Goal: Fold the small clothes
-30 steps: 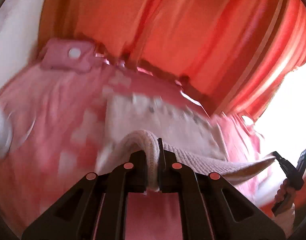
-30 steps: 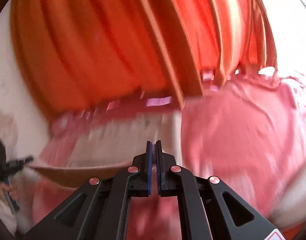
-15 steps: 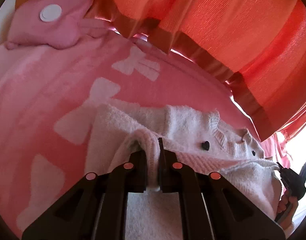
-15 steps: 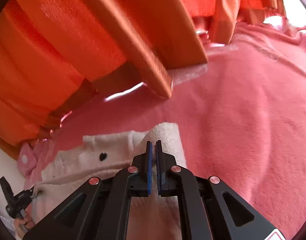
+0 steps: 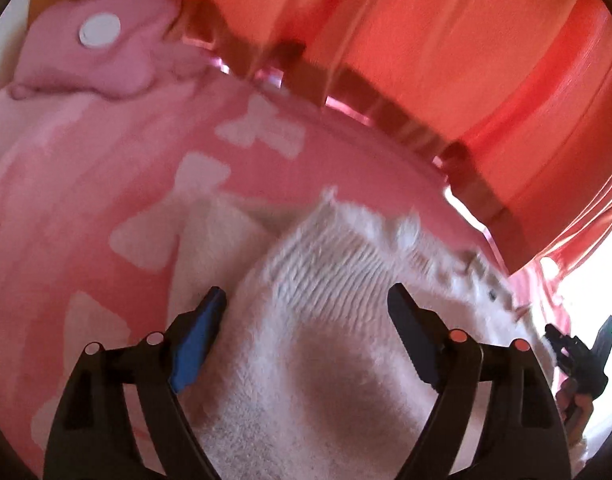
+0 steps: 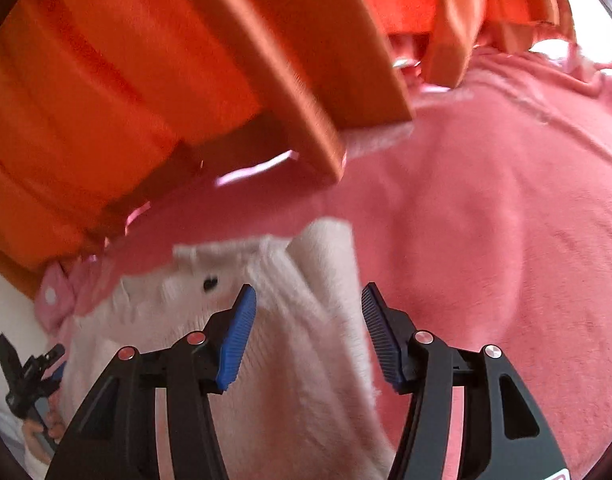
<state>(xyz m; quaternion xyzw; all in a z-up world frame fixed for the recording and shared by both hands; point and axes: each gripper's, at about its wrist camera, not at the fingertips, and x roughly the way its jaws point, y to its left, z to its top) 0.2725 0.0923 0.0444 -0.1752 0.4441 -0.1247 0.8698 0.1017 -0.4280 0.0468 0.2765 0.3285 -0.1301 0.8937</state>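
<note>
White fluffy sweater (image 5: 318, 320) folded over on a pink blanket (image 5: 86, 208), both grippers spread wide above it

Left gripper (image 5: 308, 320) and right gripper (image 6: 308, 328) each have their fingers far apart, holding nothing; the knit lies loose between and under them. Its ribbed edge shows in the left view, a small dark heart button (image 6: 210, 282) in the right. Orange striped curtains (image 6: 146, 80) hang behind, and a pink cushion (image 5: 102, 56) lies at the blanket's far corner
</note>
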